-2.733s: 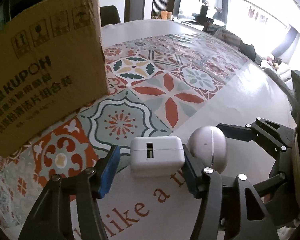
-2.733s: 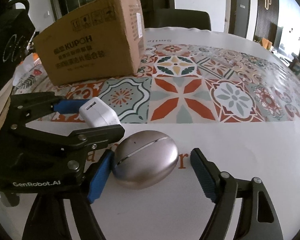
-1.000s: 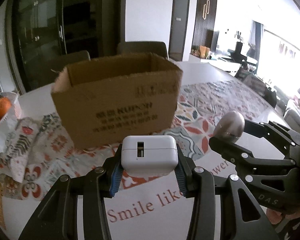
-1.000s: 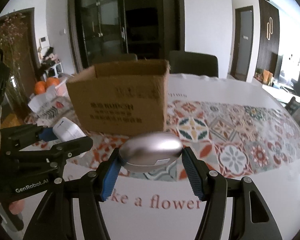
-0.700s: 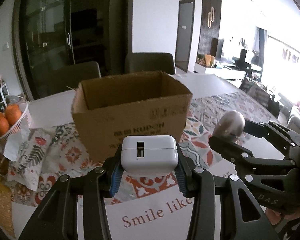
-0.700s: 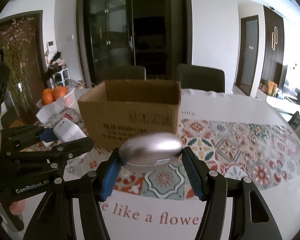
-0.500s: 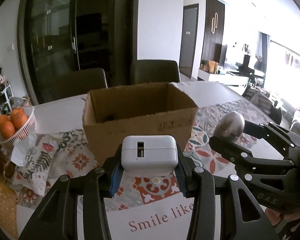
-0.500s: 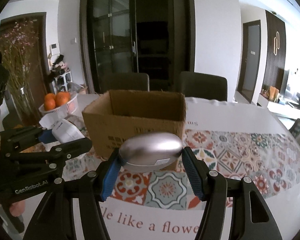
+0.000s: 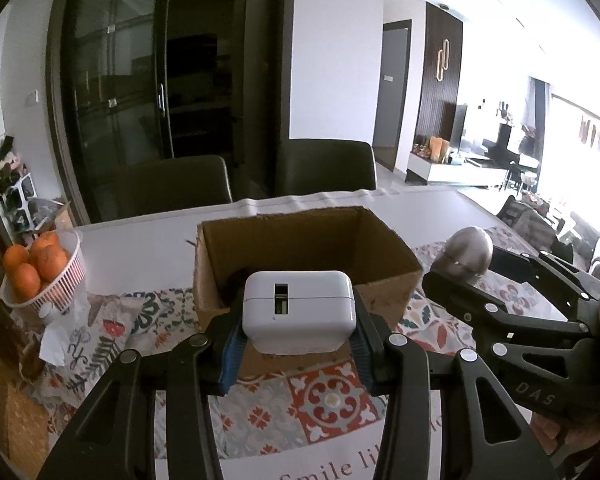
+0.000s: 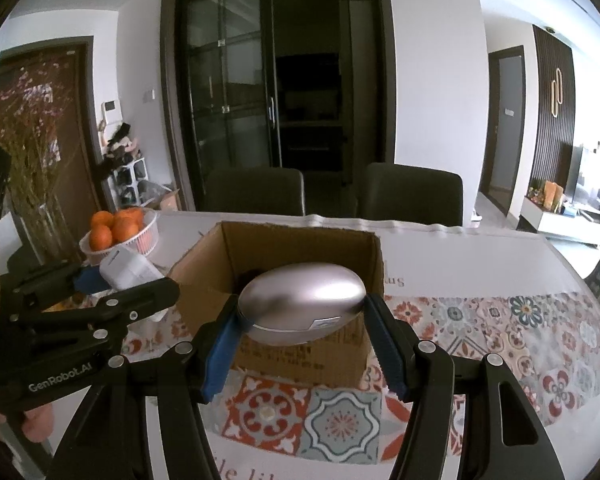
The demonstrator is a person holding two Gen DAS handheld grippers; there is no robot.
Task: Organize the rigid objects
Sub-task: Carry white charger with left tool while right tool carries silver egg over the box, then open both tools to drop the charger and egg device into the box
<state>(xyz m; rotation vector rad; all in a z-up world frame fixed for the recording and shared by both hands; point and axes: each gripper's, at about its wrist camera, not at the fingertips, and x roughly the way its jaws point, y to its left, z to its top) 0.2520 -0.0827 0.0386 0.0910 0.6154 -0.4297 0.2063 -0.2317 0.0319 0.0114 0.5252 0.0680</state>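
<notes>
Gripping one white charger [image 9: 299, 309] crosswise, the left claw [image 9: 298, 346] holds it above the table [image 9: 140, 236], with one open cardboard box [image 9: 304, 240] directly ahead and below. One right claw [image 9: 500, 308] stands alongside to the right.

In the right wrist view, the right claw [image 10: 302, 344] clamps one silver oval case [image 10: 302, 308], long axis spanning the fingers, box [image 10: 296, 240] directly ahead; both claws appear equally near.

Each fisheye camera looks forward along my hand-held gripper's fingers from close behind, raised above the counter [image 9: 148, 240]. Both views face the open cardboard box [image 9: 308, 240] [image 10: 300, 248], orange basket [image 9: 44, 272] [image 10: 120, 228] and dark chairs [image 10: 412, 192].
</notes>
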